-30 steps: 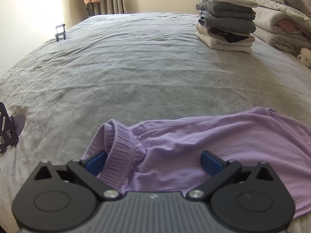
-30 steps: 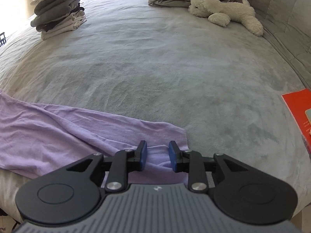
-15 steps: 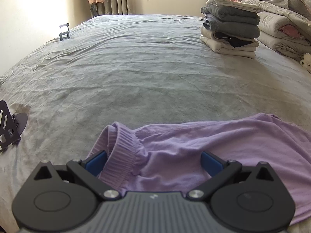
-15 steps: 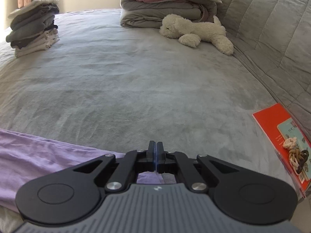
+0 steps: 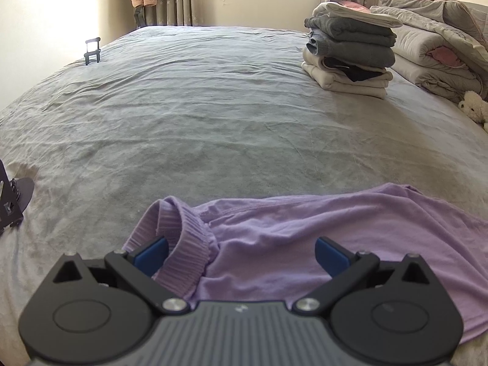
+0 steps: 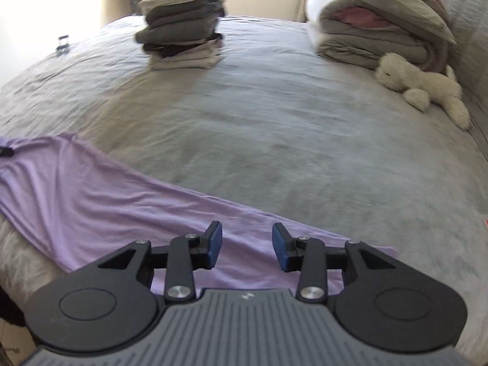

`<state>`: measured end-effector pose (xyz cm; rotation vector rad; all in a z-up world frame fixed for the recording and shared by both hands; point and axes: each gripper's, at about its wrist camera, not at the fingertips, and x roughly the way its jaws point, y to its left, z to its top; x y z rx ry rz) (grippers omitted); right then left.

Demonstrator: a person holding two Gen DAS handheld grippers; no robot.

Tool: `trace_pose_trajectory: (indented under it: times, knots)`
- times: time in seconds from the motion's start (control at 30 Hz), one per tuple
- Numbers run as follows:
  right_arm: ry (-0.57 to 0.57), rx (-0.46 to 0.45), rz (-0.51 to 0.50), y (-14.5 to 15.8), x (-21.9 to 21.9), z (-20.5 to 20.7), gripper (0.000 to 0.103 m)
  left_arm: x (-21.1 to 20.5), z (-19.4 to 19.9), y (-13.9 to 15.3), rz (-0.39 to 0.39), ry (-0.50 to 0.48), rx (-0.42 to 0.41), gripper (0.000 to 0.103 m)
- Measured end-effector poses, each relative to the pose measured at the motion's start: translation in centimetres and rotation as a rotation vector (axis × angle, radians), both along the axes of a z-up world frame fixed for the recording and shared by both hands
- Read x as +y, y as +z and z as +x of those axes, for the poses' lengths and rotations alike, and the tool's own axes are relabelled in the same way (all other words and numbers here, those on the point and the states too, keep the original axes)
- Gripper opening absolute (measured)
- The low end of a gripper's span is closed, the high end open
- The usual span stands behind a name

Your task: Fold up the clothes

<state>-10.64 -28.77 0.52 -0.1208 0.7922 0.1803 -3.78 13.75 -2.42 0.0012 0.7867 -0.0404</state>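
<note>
Right hand-held gripper, earlier pinched shut, now opening over purple garment.

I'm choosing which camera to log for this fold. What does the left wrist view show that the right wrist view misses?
Only the left wrist view shows the purple garment's ribbed cuff lying between the wide-open left gripper pads, and a black stand.

Only the right wrist view shows the right gripper, jaws opening over the cloth.

Both show the purple garment, folded clothes stack, bedding pile and plush toy.
</note>
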Motion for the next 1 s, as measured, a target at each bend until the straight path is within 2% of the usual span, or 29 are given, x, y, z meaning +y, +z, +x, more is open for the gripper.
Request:
trace_pose_trajectory:
  times: [0.03, 0.13, 0.17, 0.2, 0.23, 0.33, 0.4, 0.5, 0.57, 0.63, 0.73, 0.8, 0.9, 1.0]
  knots:
    - [0.059, 0.009, 0.041, -0.1, 1.7, 0.2, 0.041, 0.0, -0.1, 0.0, 0.002, -0.004, 0.0, 0.102]
    - [0.225, 0.074, 0.08, -1.8, 6.8, 0.8, 0.041, 1.1, -0.1, -0.1, -0.003, 0.014, 0.018, 0.102]
    - [0.252, 0.094, 0.039, -2.7, 8.4, 1.2, 0.041, 1.7, 0.1, -0.3, -0.015, 0.029, 0.035, 0.102]
    - [0.25, 0.105, -0.007, -3.8, 9.3, 1.6, 0.04, 2.4, 0.3, -0.5, -0.033, 0.045, 0.048, 0.102]
    - [0.235, 0.091, -0.012, -4.3, 9.4, 1.9, 0.039, 3.2, 0.4, -0.6, -0.049, 0.061, 0.054, 0.102]
    - [0.125, 0.07, 0.024, -4.1, 7.4, 2.6, 0.034, 5.2, 0.4, -0.4, -0.069, 0.123, 0.054, 0.102]
    - [0.027, 0.041, -0.053, -4.3, 6.0, 2.5, 0.034, 6.6, 0.4, -0.4, -0.102, 0.16, 0.061, 0.102]
    - [-0.049, 0.048, 0.024, -4.2, 3.8, 2.4, 0.034, 8.1, 0.4, -0.1, -0.175, 0.186, 0.063, 0.102]
    - [-0.071, 0.026, -0.013, -3.9, 4.6, 1.9, 0.034, 8.7, 0.2, 0.5, -0.192, 0.194, 0.039, 0.102]
    - [-0.041, -0.015, -0.019, -3.4, 6.0, 1.1, 0.034, 9.3, 0.0, 1.1, -0.196, 0.219, 0.01, 0.102]
    - [0.046, -0.06, 0.069, -2.5, 8.3, -0.1, 0.034, 10.2, 0.0, 1.3, -0.211, 0.25, -0.004, 0.102]
    - [0.119, -0.068, 0.103, -2.4, 10.4, -0.5, 0.036, 10.0, 0.1, 1.1, -0.236, 0.212, 0.006, 0.1]
    - [0.207, -0.054, 0.081, -3.1, 13.4, -0.5, 0.036, 8.9, -0.1, 1.3, -0.195, 0.159, -0.021, 0.094]
    - [0.224, -0.035, 0.056, -4.2, 14.7, 0.0, 0.036, 8.1, 0.0, 1.1, -0.164, 0.111, -0.032, 0.088]
